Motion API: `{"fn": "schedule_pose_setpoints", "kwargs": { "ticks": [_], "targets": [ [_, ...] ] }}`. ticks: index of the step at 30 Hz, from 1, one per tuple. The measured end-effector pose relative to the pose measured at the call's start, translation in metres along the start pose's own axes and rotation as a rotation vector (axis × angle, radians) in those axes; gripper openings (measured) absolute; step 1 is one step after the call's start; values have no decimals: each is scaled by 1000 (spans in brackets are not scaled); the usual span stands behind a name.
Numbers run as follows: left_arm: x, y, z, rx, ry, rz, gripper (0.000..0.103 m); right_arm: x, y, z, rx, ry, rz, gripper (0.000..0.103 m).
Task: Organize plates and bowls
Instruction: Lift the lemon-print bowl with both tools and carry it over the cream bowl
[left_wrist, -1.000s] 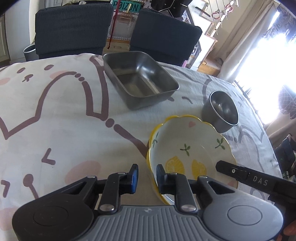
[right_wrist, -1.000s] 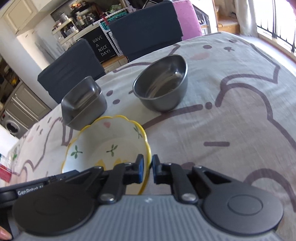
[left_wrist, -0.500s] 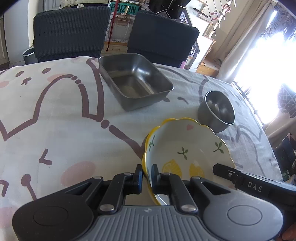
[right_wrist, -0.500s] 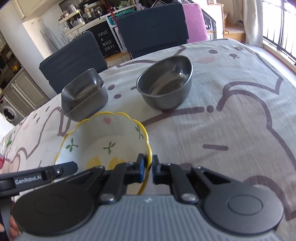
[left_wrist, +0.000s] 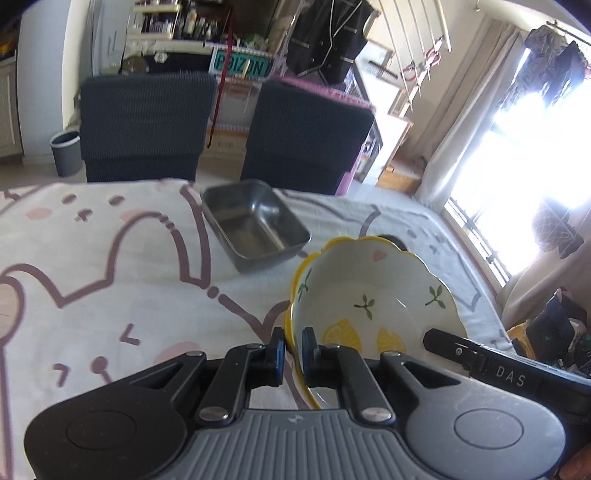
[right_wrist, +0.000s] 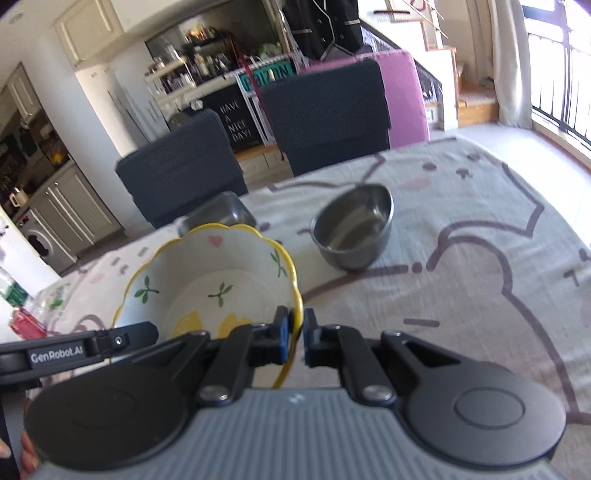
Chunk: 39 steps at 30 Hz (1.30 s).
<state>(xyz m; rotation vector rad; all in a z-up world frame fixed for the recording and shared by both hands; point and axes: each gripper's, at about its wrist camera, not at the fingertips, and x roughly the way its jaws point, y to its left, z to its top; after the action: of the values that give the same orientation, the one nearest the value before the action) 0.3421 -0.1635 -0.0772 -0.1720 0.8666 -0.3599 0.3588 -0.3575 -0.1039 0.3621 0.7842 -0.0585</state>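
Both grippers have risen since the earlier frames, carrying the lemon-patterned bowl (left_wrist: 373, 295) up off the tablecloth, and more of the room behind the table now shows.

In the left wrist view, a grey waste bin (left_wrist: 65, 153) stands on the floor at the far left, beside two dark chairs (left_wrist: 147, 125) pushed up to the far edge of the table (left_wrist: 92, 258). The cloth, white with brown cartoon outlines and pink patches, lies bare across the whole left half of the frame. At upper centre sits the rectangular steel tray (left_wrist: 255, 227), apart from the bowl. The left gripper (left_wrist: 291, 349) has its fingers pinching the bowl's yellow scalloped rim at its left side, and the bowl hangs tilted at centre right. The right gripper's finger, marked DAS, reaches in from the lower right. Bright windows and a curtain fill the right edge.

In the right wrist view, kitchen cabinets and a washing machine (right_wrist: 38, 240) sit at far left. The bowl is at centre left, with the right gripper (right_wrist: 295, 338) pinching its rim at the right side. The round steel bowl (right_wrist: 352, 230) stands just right of centre, well clear, with open cloth stretching to the table's right edge by the window rail.
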Motion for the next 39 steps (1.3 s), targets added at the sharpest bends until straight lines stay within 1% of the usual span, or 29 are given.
{"fn": "schedule_pose_setpoints", "kwargs": {
  "ticks": [6, 13, 18, 22, 30, 33, 39],
  "targets": [
    [-43, 3, -8, 2, -26, 20, 10, -34, 18, -6, -20, -16, 45, 9],
    [-92, 12, -24, -2, -67, 39, 10, -67, 40, -21, -67, -35, 82, 9],
    [-122, 24, -38, -14, -90, 57, 10, -86, 58, -33, -101, -46, 110, 10],
    [-142, 35, -51, -8, -108, 84, 10, -90, 73, -45, -140, -36, 128, 10],
    [-169, 71, -75, -25, -102, 102, 10, -93, 100, -63, -168, 2, 185, 10],
    [-172, 89, -84, -51, -88, 86, 10, -89, 110, -70, -195, 23, 197, 11],
    [-164, 108, -102, -38, -36, 92, 11, -81, 126, -78, -243, 68, 190, 11]
  ]
}}
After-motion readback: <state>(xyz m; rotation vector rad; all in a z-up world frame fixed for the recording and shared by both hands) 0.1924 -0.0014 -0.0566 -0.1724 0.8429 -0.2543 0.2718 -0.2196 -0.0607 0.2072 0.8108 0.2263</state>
